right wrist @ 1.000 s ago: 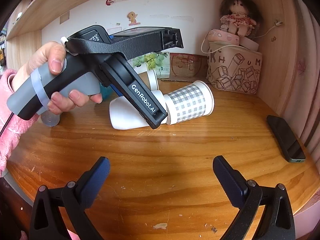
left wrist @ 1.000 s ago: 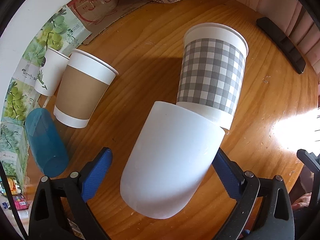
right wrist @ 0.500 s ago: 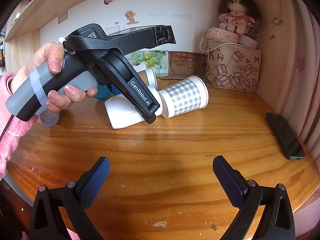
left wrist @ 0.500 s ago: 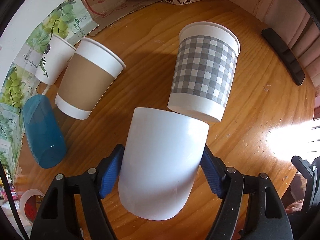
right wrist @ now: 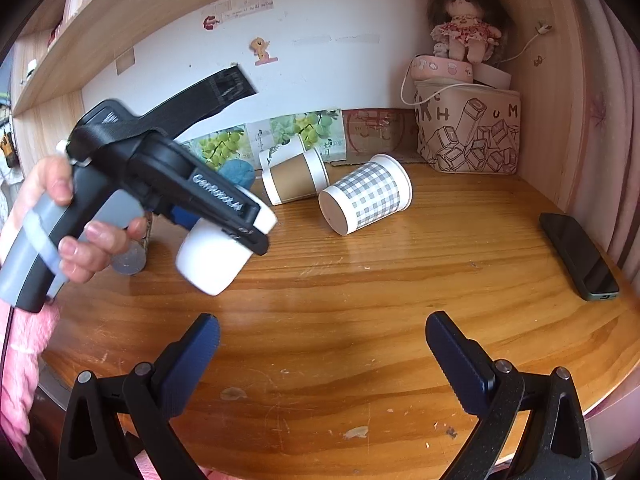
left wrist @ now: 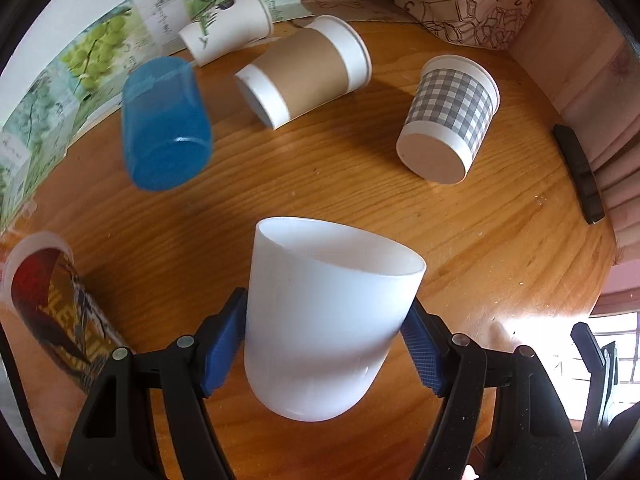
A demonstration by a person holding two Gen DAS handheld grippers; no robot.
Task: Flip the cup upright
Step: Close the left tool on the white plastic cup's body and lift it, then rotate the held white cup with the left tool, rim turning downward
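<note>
My left gripper (left wrist: 324, 344) is shut on a plain white cup (left wrist: 328, 312). It holds the cup clear of the wooden table (left wrist: 360, 184), tilted, with its open mouth facing up and away from me. In the right wrist view the same white cup (right wrist: 216, 260) hangs in the left gripper, lifted above the table at the left, its closed base toward the camera. My right gripper (right wrist: 322, 344) is open and empty, low over the table's front part.
A grey checked cup (left wrist: 452, 116), a brown-sleeved cup (left wrist: 308, 68), a blue cup (left wrist: 164, 124) and a white leaf-print cup (left wrist: 228, 20) lie on their sides behind. A printed cup (left wrist: 52, 312) lies left. A black phone (right wrist: 580, 260) lies right. A patterned bag (right wrist: 468, 132) stands at the back.
My left gripper closed on the white cup, lifted it off the table away from the checked cup, and turned it so its mouth tips upward. The right gripper has not moved.
</note>
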